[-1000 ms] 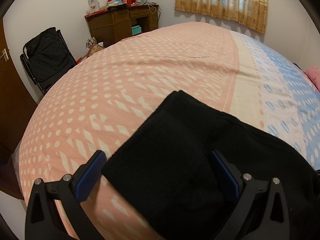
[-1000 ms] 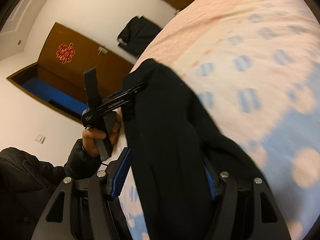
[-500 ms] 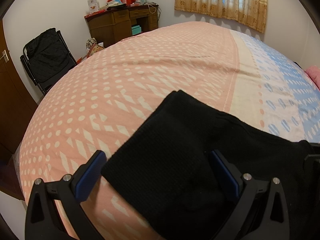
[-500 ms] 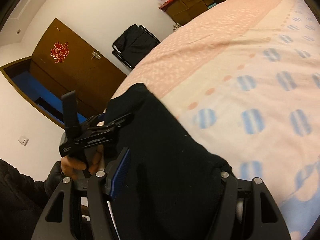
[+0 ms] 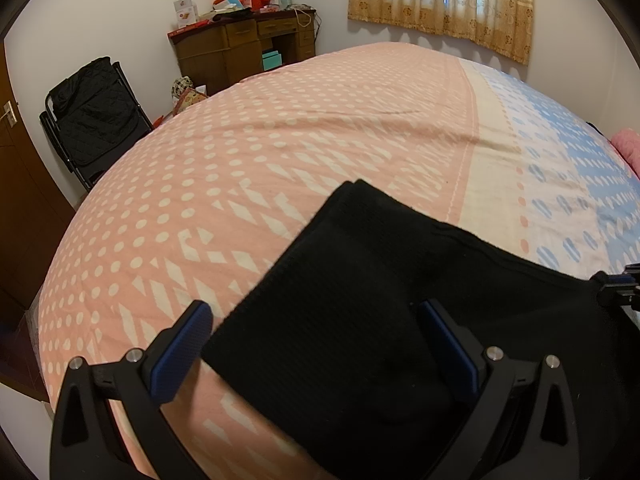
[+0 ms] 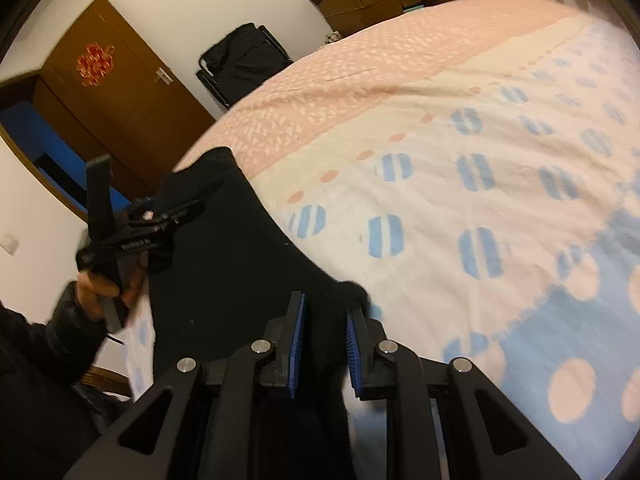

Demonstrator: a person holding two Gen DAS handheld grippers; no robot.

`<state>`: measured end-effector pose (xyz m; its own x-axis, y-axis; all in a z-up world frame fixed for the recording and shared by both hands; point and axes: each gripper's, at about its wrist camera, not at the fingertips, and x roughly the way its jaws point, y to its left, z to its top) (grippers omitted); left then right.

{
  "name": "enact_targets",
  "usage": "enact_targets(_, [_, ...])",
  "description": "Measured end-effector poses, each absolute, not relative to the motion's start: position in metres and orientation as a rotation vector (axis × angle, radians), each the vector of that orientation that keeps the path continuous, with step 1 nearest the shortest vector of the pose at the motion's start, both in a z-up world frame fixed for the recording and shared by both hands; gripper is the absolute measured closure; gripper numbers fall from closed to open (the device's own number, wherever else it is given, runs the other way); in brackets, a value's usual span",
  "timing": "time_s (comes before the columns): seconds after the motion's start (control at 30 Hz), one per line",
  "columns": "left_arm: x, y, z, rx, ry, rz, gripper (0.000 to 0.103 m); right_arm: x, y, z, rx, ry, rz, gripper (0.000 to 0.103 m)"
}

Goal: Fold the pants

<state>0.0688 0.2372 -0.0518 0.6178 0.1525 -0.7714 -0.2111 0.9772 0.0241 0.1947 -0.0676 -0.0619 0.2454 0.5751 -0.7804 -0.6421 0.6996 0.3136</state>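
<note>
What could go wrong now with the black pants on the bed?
1. The right hand-held gripper pinches only a small edge of the black pants, so the cloth might slip out.
2. The left hand-held gripper is wide open around the folded end; if one side gets pulled, the fold could come undone.
3. The pants lie near the edge of the bed and might slide off.

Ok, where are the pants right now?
The pants lie on the near edge of the bed, spread between the open left tongs, with the right tongs at their right end.
</note>
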Motion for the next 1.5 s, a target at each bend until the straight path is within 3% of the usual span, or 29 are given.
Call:
enact_targets(0.03, [0.069,0.238,-0.052,-0.073,0.88,0.208,0.0,0.193,-0.076,-0.058,-0.12,1.009,0.765,0.061])
enact_targets(0.13, [0.069,0.237,-0.052,-0.072,0.879,0.208,0.0,0.188,-0.102,-0.046,-0.099,0.987,0.633,0.061])
enact_targets(0.2, [0.069,0.237,-0.052,-0.072,0.88,0.208,0.0,0.175,-0.104,-0.035,-0.107,0.94,0.62,0.064])
enact_targets(0.27, [0.069,0.237,-0.052,-0.071,0.879,0.208,0.0,0.16,-0.092,-0.029,-0.133,0.914,0.639,0.083])
enact_targets(0.43, [0.069,0.237,-0.052,-0.072,0.879,0.208,0.0,0.144,-0.041,-0.039,-0.219,0.911,0.686,0.09])
enact_targets(0.7, [0.069,0.237,-0.052,-0.072,0.88,0.208,0.0,0.168,-0.02,-0.064,-0.18,0.946,0.469,0.091])
enact_targets(0.93, [0.068,0.235,-0.051,-0.078,0.874,0.205,0.0,0.113,-0.076,-0.009,-0.028,0.747,0.352,0.087])
enact_targets(1.07, [0.068,0.236,-0.051,-0.08,0.874,0.204,0.0,0.064,-0.131,-0.005,-0.02,0.801,0.212,0.087])
enact_targets(1.23, [0.069,0.235,-0.051,-0.078,0.876,0.205,0.0,0.014,-0.181,-0.043,0.011,0.931,0.061,0.087])
enact_targets(1.3, [0.068,0.235,-0.051,-0.078,0.877,0.204,0.0,0.007,-0.192,-0.053,0.07,0.903,0.067,0.087])
enact_targets(1.4, [0.068,0.235,-0.051,-0.075,0.877,0.207,0.0,0.017,-0.192,-0.054,0.084,0.872,0.056,0.083])
enact_targets(1.47, [0.069,0.234,-0.051,-0.072,0.879,0.21,0.0,0.032,-0.188,-0.056,0.098,0.862,0.056,0.067])
enact_targets(1.5, [0.069,0.234,-0.051,-0.074,0.879,0.209,0.0,0.034,-0.187,-0.055,0.108,0.864,0.06,0.063])
